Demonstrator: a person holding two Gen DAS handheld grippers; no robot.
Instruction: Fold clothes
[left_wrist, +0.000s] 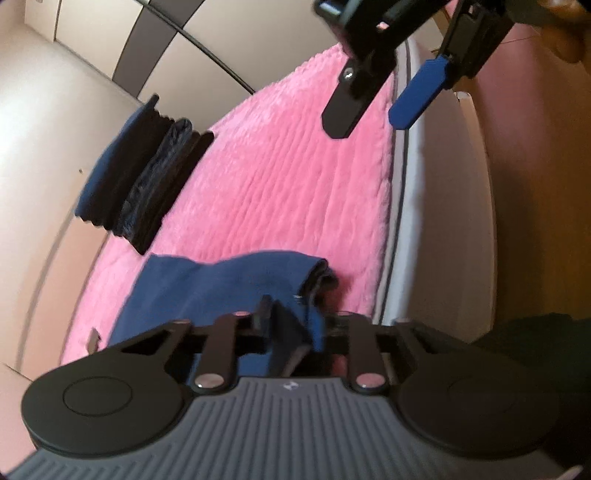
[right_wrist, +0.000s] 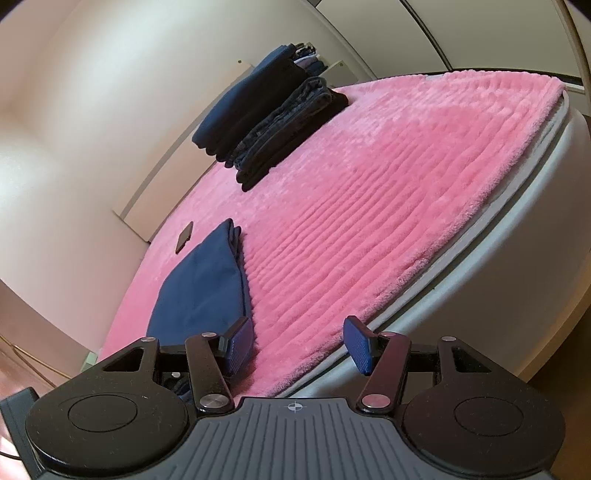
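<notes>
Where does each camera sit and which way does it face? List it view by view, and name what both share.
Left wrist: rides the left gripper, angled down at the blue garment pinched in its jaws; the right gripper hangs open at top.
Right wrist: rides the right gripper, angled down across the pink blanket toward the stack of folded clothes; its own fingers stand apart, empty.
Shared: the pink blanket, blue garment, and stack of folded clothes.
</notes>
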